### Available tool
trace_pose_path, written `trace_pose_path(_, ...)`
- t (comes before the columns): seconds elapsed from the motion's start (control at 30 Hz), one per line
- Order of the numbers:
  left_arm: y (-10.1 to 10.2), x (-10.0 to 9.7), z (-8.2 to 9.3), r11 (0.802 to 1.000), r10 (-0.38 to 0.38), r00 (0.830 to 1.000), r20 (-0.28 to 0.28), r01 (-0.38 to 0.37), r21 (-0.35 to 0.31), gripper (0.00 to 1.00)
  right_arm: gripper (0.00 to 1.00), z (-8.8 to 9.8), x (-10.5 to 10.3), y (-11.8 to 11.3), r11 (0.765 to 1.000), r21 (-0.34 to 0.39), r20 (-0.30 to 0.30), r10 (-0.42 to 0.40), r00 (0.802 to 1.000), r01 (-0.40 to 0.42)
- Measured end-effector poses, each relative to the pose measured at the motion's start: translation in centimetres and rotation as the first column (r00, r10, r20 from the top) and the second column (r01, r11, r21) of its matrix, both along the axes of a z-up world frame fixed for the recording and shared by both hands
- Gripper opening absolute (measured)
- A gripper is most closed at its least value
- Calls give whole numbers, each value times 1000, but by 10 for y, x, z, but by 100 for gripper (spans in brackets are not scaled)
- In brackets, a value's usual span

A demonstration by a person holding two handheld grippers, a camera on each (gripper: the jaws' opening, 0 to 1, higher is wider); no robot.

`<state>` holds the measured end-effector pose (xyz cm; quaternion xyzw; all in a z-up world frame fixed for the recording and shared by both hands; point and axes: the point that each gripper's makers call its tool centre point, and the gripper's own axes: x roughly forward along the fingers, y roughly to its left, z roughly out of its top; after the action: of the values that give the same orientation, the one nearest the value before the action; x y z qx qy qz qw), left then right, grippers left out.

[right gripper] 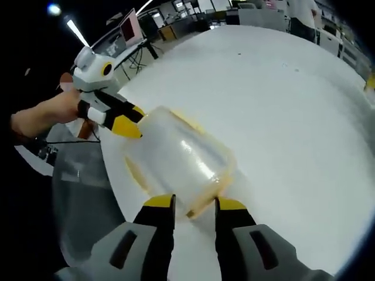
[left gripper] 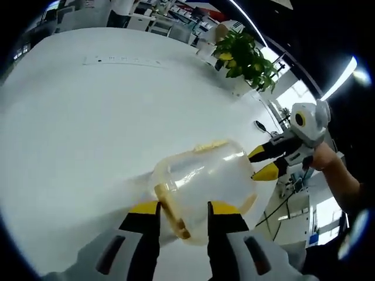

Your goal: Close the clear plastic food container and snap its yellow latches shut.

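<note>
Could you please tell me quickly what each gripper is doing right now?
Left gripper: open, jaws either side of a yellow latch on the container.
Right gripper: open, jaws at the container's opposite end.

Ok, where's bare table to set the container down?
Bare table stretches from the container toward the far edge near the plant. It is crowded at the near edge, where the left gripper and right gripper flank it.

On the white tabletop, the right claw straddles the clear container's yellow latch while the left claw touches its far end.
</note>
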<state>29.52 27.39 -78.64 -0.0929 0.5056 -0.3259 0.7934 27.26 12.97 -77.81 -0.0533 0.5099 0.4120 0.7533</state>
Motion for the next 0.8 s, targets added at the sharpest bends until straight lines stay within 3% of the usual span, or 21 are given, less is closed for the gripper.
trace_pose_path(0.1,1,-2,1,1000,5,1000,17,-5,10,26,24,1,0,2,1000,-8,34,15,999,-14)
trace_pose_path(0.13,2,2,2,999,-26,997,70,24,35,26,24,2,1,2,1000,-15,53,25,998,-24)
trace_pose_path(0.23,1,3,6,996,-57,990,126,47,78,27,25,2,3,3,997,-50,113,63,992,-58)
trace_pose_path(0.33,1,5,8,987,-111,975,192,85,137,28,26,4,5,4,990,-93,177,120,977,-105)
trace_pose_path(0.53,0,9,15,952,-235,924,302,155,266,31,29,7,9,8,970,-167,289,221,931,-179)
trace_pose_path(0.57,0,10,16,940,-264,908,327,165,299,32,29,7,10,9,963,-176,314,251,915,-204)
trace_pose_path(0.6,0,13,18,929,-290,891,350,174,328,34,28,9,8,13,941,-202,353,328,876,-271)
trace_pose_path(0.67,-5,11,21,903,-358,852,383,212,372,33,27,11,8,13,926,-241,381,367,849,-292)
trace_pose_path(0.7,-9,9,23,885,-404,824,398,242,397,31,26,11,6,15,916,-260,389,390,835,-307)
trace_pose_path(0.73,-12,8,24,866,-445,795,412,266,422,28,25,12,6,19,897,-279,413,434,801,-342)
trace_pose_path(0.77,-14,6,25,849,-480,771,418,288,443,25,25,12,6,20,891,-284,424,448,787,-354)
trace_pose_path(0.8,-20,3,26,817,-540,726,426,329,474,22,26,12,6,21,897,-277,424,436,794,-345)
